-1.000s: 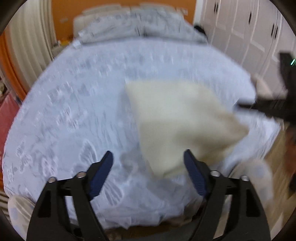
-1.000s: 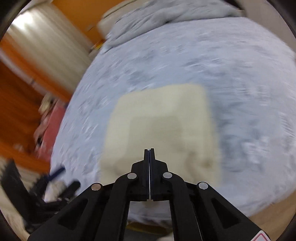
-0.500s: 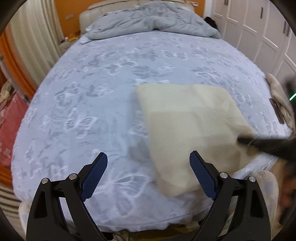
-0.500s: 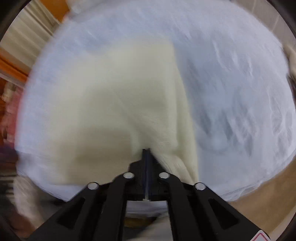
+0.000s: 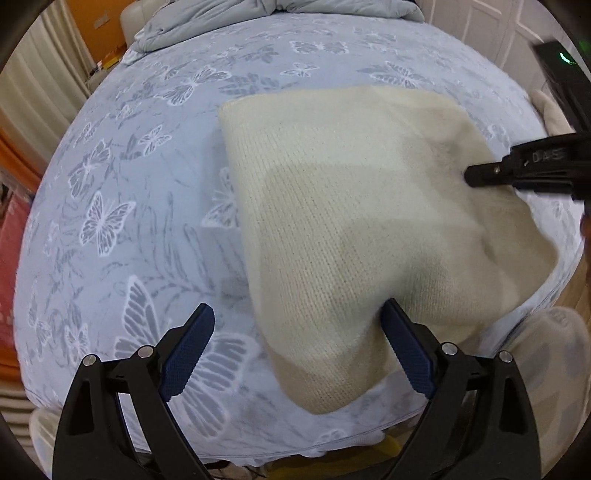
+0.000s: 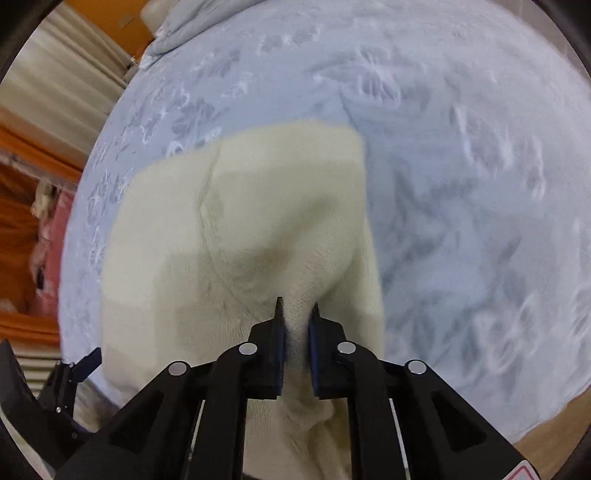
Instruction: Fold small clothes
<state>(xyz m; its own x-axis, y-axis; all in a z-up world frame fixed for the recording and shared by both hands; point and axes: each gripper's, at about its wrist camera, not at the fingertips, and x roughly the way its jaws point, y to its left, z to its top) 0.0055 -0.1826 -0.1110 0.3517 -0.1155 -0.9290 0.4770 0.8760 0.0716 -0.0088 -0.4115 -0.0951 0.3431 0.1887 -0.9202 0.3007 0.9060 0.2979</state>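
Two hand-held grippers over one bed, listed from the near edge outward. Left gripper (image 5: pixel 295 343): black frame, blue ribbed pads, jaws standing wide apart; its right pad touches the near edge of the garment, the left pad sits over bare sheet, nothing clamped between them. Right gripper (image 6: pixel 296 325): jaws narrow and opening, a pinch of knit fabric between the pads, which look just barely parted from it (motion blur makes contact hard to judge). Cream knit garment (image 5: pixel 362 229): folded to a rough rectangle, lying on the near right part of the bed, one corner hanging at the mattress edge, its right side lifted into a ridge at the right gripper. Bedsheet (image 5: pixel 122 206): pale blue, white butterfly print, smooth. Grey duvet (image 5: pixel 229 14): bunched at the far head end. Beyond it, an orange wall (image 5: pixel 92 18) and white wardrobe doors (image 5: pixel 491 26) at far right.
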